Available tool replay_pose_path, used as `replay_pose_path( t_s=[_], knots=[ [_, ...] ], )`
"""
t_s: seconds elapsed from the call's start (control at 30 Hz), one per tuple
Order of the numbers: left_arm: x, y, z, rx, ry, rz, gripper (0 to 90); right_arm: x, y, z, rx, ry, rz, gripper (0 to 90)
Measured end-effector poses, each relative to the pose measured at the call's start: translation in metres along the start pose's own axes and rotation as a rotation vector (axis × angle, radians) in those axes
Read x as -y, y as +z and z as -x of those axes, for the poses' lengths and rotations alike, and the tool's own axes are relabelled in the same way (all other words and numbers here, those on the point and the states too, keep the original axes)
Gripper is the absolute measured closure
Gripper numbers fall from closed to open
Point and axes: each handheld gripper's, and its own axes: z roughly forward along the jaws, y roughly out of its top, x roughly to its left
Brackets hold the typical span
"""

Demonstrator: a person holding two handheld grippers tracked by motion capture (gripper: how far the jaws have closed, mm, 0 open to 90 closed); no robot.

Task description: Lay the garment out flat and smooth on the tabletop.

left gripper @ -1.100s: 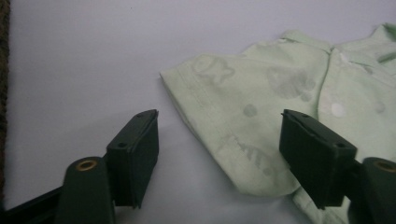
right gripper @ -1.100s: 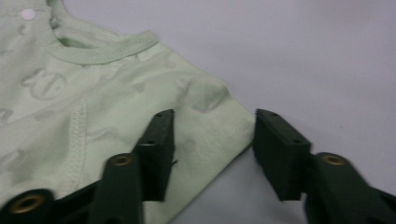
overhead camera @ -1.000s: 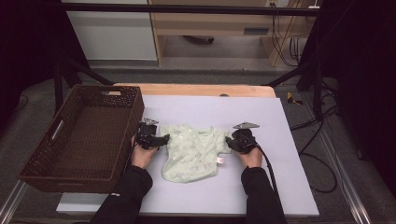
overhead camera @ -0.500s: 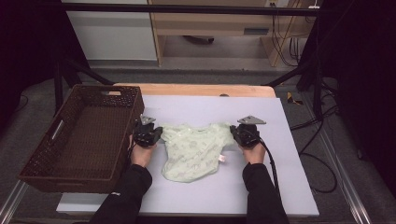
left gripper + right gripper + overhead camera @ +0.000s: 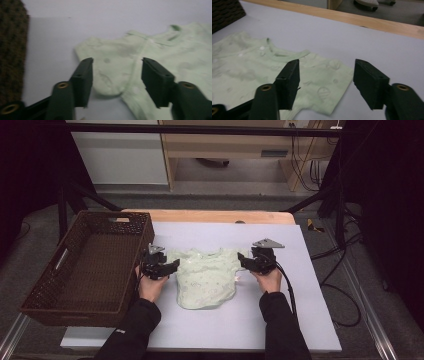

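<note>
A small pale-green shirt (image 5: pixel 207 277) of soft, faintly printed knit lies flat on the bench (image 5: pixel 310 320), whose top is a smooth lavender-grey sheet with a strip of bare wood along the far edge. The short sleeves are spread to either side and the ribbed neckline points away from the person.

The left gripper (image 5: pixel 161 265) hangs just over the left sleeve and the right gripper (image 5: pixel 252 261) over the right one. Each pair of blocky black fingers has just been opening and now stands apart, gripping nothing — the sleeve cloth lies loose on the sheet below the gap.

To the left, just beside the left hand (image 5: pixel 150 287), sits a dark brown wicker basket (image 5: pixel 45 292) — rectangular, coarsely woven, with a handle slot in its wall.
</note>
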Motion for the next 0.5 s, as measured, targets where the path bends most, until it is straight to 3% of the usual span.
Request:
replay_pose_path(
  t_s=[0.17,0.23,0.33,0.5],
  knots=[
    [0.011,-0.021,0.014,0.100,0.044,-0.053,15.1,0.015,-0.026,-0.011,-0.062,0.010,-0.002,15.2],
    [0.016,-0.025,0.018,0.111,0.061,-0.066,10.9,0.018,-0.031,-0.014,-0.074,0.009,-0.004,12.6],
    [0.036,-0.040,0.028,0.146,0.096,-0.090,11.3,0.029,-0.050,-0.027,-0.120,-0.011,-0.010,9.3],
    [0.056,-0.052,0.027,0.165,0.069,-0.121,18.9,0.044,-0.064,-0.048,-0.175,-0.032,-0.041,13.0]
  ],
)
